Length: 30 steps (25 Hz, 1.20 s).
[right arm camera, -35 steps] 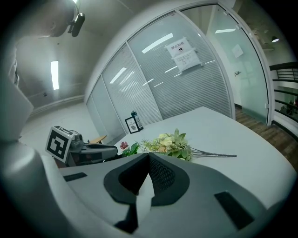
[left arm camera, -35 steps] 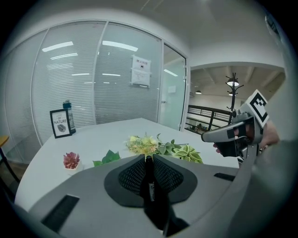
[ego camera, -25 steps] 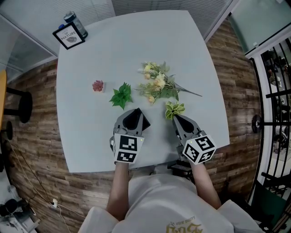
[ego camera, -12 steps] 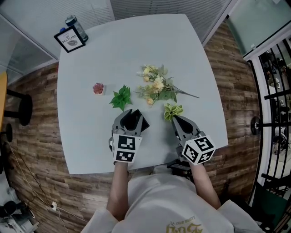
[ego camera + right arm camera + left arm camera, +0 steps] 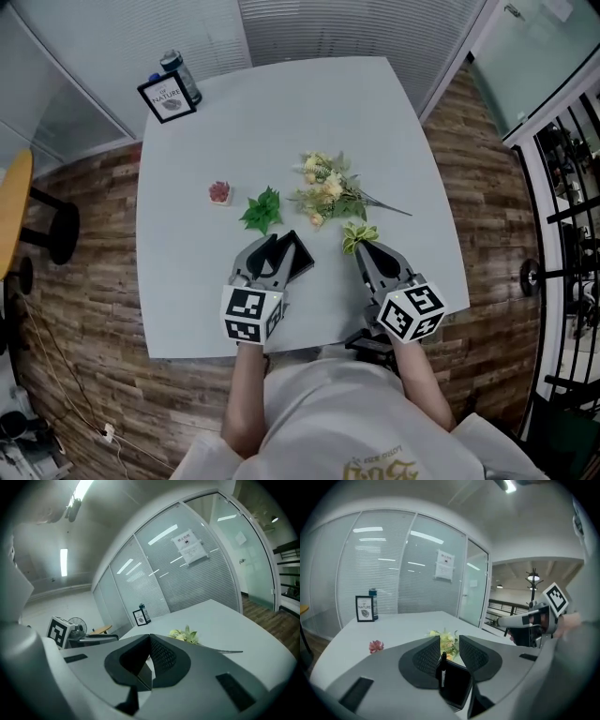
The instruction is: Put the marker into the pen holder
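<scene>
In the left gripper view a black marker (image 5: 442, 668) stands upright in a black square pen holder (image 5: 457, 687) just below my left gripper (image 5: 449, 640). Its jaws are closing, a clear gap still shows between the pads, and neither pad presses on the marker. From the head view the pen holder (image 5: 298, 255) sits on the white table (image 5: 187, 281) at the left gripper's (image 5: 280, 246) right jaw. My right gripper (image 5: 362, 247) rests near the table's front edge beside a small green sprig (image 5: 357, 233). The right gripper's (image 5: 150, 637) jaws meet at the tips with nothing between them.
A bunch of artificial flowers (image 5: 328, 187) lies mid-table, with a green leaf cluster (image 5: 262, 209) and a small pink flower (image 5: 220, 192) to its left. A framed sign (image 5: 169, 98) and a can (image 5: 183, 75) stand at the far left corner. Wooden floor surrounds the table.
The left gripper has turned a little to the left, so the black holder now shows at its right jaw. The head view has shifted. The right gripper has stayed put.
</scene>
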Each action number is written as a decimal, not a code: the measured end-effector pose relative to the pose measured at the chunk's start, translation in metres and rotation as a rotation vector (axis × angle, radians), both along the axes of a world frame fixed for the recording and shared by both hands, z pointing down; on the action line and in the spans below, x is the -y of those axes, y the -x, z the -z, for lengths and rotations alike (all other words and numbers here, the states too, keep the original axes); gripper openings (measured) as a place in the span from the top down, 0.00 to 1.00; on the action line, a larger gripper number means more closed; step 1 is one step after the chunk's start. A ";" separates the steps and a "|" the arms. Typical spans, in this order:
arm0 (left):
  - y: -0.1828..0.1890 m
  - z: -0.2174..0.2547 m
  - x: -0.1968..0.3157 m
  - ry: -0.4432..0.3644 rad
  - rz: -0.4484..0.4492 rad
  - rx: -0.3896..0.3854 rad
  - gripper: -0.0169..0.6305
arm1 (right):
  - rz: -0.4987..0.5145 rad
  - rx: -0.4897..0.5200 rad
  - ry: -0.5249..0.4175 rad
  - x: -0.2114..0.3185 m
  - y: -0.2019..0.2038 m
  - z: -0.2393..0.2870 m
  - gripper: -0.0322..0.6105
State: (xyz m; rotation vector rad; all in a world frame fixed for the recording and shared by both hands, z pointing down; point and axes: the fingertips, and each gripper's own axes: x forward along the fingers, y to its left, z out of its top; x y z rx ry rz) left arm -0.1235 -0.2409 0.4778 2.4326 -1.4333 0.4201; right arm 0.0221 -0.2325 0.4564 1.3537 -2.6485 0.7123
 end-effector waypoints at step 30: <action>-0.003 0.043 -0.039 -0.053 -0.008 -0.109 0.94 | 0.011 -0.022 -0.107 -0.033 0.000 0.038 0.92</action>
